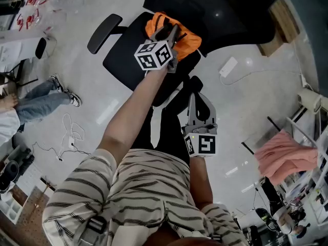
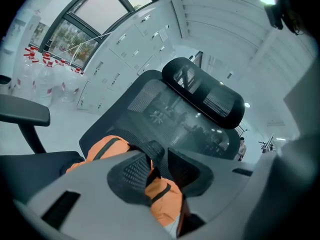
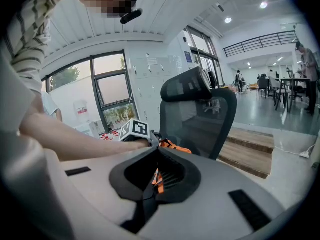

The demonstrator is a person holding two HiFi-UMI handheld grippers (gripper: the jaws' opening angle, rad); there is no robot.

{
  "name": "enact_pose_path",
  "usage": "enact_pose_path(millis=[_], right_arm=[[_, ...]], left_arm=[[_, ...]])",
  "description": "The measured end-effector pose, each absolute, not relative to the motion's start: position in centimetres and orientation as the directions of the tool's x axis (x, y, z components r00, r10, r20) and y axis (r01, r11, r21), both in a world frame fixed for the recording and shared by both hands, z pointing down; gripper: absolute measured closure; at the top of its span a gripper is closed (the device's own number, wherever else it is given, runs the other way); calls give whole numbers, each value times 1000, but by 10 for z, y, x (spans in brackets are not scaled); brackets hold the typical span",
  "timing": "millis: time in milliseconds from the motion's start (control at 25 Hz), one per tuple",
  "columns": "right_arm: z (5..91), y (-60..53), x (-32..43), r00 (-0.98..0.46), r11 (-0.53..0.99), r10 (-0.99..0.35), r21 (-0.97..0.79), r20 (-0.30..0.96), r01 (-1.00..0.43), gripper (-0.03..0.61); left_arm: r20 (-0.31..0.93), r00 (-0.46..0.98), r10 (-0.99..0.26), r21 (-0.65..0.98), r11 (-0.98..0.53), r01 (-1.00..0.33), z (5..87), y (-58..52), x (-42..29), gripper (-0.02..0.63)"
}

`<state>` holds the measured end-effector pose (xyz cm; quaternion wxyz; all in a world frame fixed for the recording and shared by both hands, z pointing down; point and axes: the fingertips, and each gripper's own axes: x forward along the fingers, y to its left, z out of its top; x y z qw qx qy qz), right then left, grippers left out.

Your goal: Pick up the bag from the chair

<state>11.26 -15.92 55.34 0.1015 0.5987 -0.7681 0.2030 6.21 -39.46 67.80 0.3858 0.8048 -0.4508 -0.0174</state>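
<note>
**A:** Location of the bag?

**B:** The orange bag (image 1: 190, 39) lies on the seat of the black chair (image 1: 123, 55), close to the backrest.

**A:** Tool state?

**B:** The left gripper (image 1: 171, 34) is on the bag. Its jaws stand about half closed, pinching the black strap (image 2: 150, 153), with orange fabric just below. The right gripper (image 1: 199, 100) hangs short of the seat, jaws together, holding nothing.

**A:** Step in hand?

**B:** Securing the grasp. The bag appears not yet lifted.

**A:** Next move?

**B:** Confirm a firm pinch, then raise the left gripper straight up, clear of the seat and the armrest (image 1: 104, 32). A loosely held strap may slip.
</note>
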Motion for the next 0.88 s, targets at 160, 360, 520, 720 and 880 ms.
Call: enact_pose_path(millis=[160, 360, 520, 720, 880], right_arm=[[554, -159, 113, -261, 199, -879, -191, 399, -961, 566], [555, -159, 114, -258, 198, -879, -186, 402, -962, 566], [557, -158, 119, -254, 192, -880, -188, 402, -963, 566], [555, -157, 119, -255, 195, -882, -185, 396, -963, 566], [554, -153, 120, -256, 196, -884, -186, 391, -963, 566]], left_arm=[[318, 589, -743, 628, -300, -718, 676, -397, 64, 529], [319, 579, -751, 619, -297, -727, 675, -397, 61, 558], [322, 575, -752, 608, -301, -735, 675, -395, 62, 579], [319, 572, -756, 597, -308, -741, 673, -392, 59, 588], [311, 581, -752, 606, -315, -731, 669, -385, 59, 589]])
